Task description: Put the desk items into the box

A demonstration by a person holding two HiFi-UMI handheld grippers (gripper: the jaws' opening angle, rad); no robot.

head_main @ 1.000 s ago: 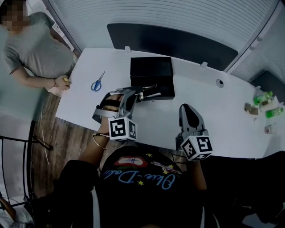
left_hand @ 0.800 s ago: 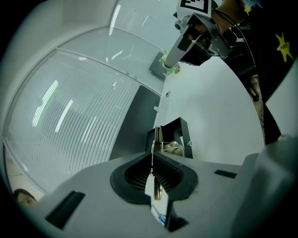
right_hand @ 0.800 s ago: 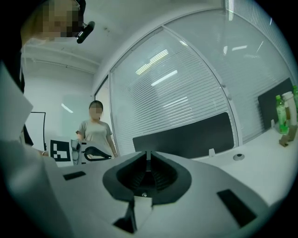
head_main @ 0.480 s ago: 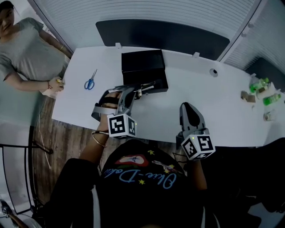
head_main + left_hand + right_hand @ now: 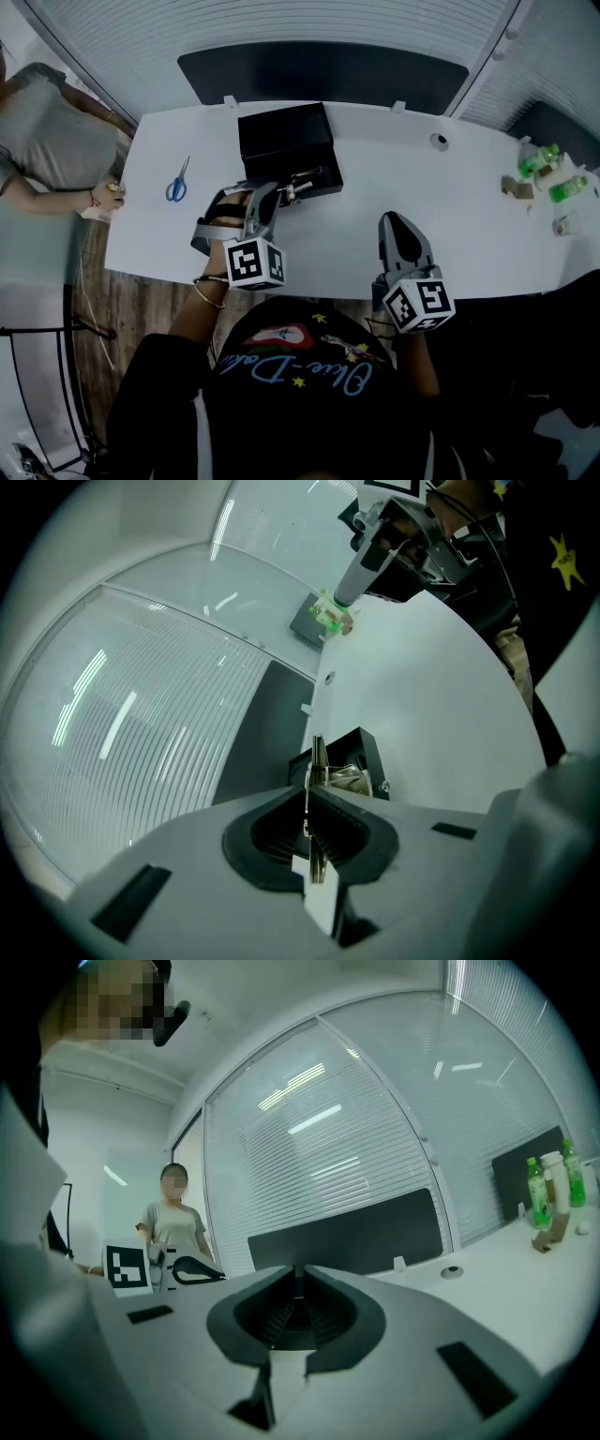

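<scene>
My left gripper (image 5: 286,194) reaches forward off a bent wrist and tips downward, angled a little to the right. Its jaws are clamped on a thin metal piece (image 5: 318,758) that I see edge-on. The far end of the piece lies over the near right part of the black box (image 5: 281,141). I cannot tell whether it touches the box. The box sits at the middle of the white desk (image 5: 422,216), towards its far edge.

My right gripper (image 5: 394,225) is held level over the near side of the desk, pointing straight ahead and well apart from the box. Its jaws are together with nothing between them.

Blue scissors (image 5: 176,180) lie on the desk left of the box. Each gripper's cube shows a black-and-white square pattern. The cursive script on my shirt (image 5: 291,370) runs upside down and I cannot read it for sure. The print on the green-labelled bottles (image 5: 548,173) at the far right is too small to read.
</scene>
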